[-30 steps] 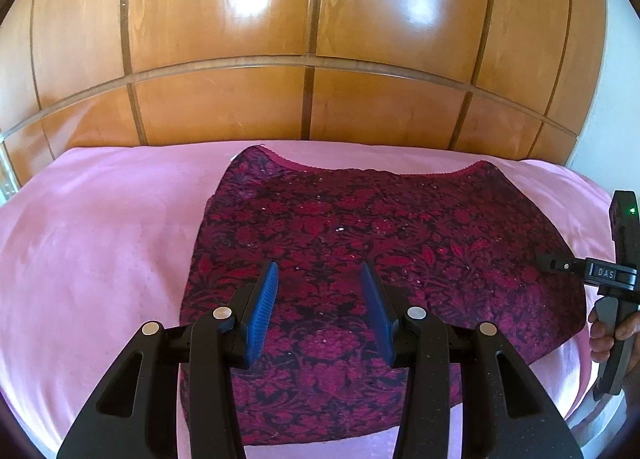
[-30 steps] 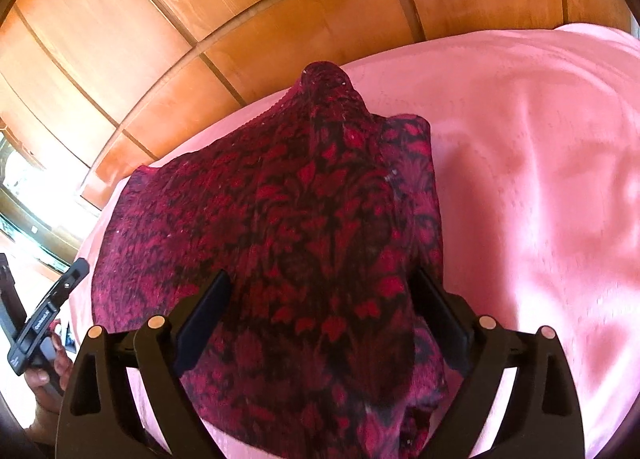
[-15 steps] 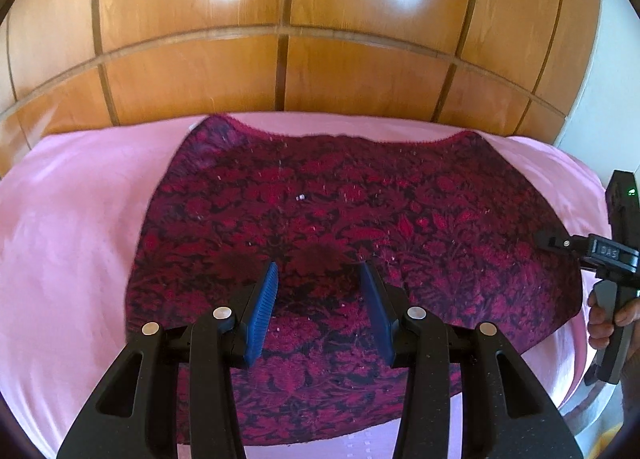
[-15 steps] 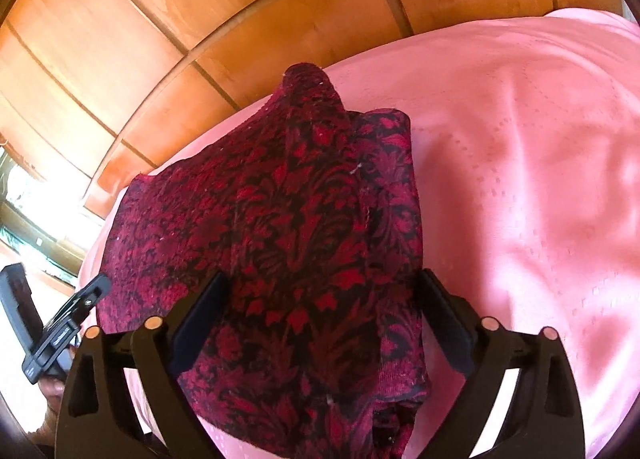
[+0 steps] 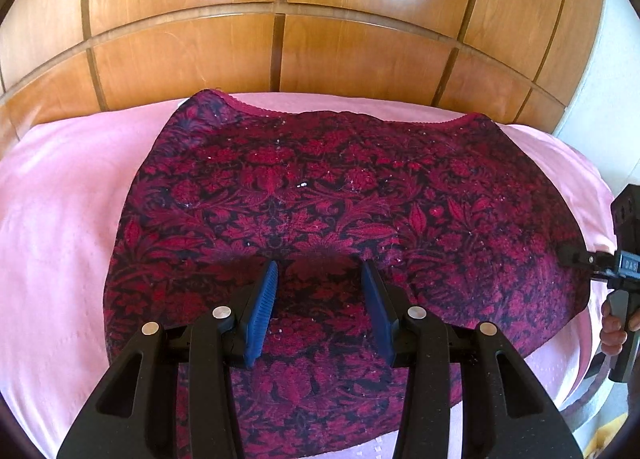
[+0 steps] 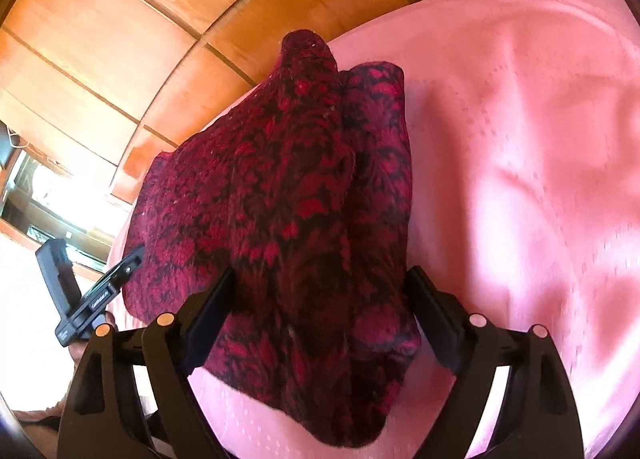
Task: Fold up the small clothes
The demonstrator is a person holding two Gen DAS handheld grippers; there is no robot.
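- Garment: dark red floral knit, spread on the pink bed cover, wooden headboard behind it. Scalloped hem runs along the far edge.
- Left gripper: open, blue pads apart, hovering over the near-middle of the cloth, nothing between them.
- Right gripper: jaws spread wide with cloth bunched between and over them. Right-wrist view is motion-blurred, so I can't tell whether it's actually pinching or the fabric is just draped there.
- In the left view, my right gripper sits at the garment's right edge; the right view shows that edge raised into a ridge.
- Step, as I read it: first fold, right side being taken across toward the middle. Not laid down yet.
- Next move needs: firm hold on the right edge, carry it across low and level, line it up with the opposite edge, left gripper pinning the centre so the lower layer doesn't drag.
- Risk: knit is limp and may sag or slip off wide jaws.
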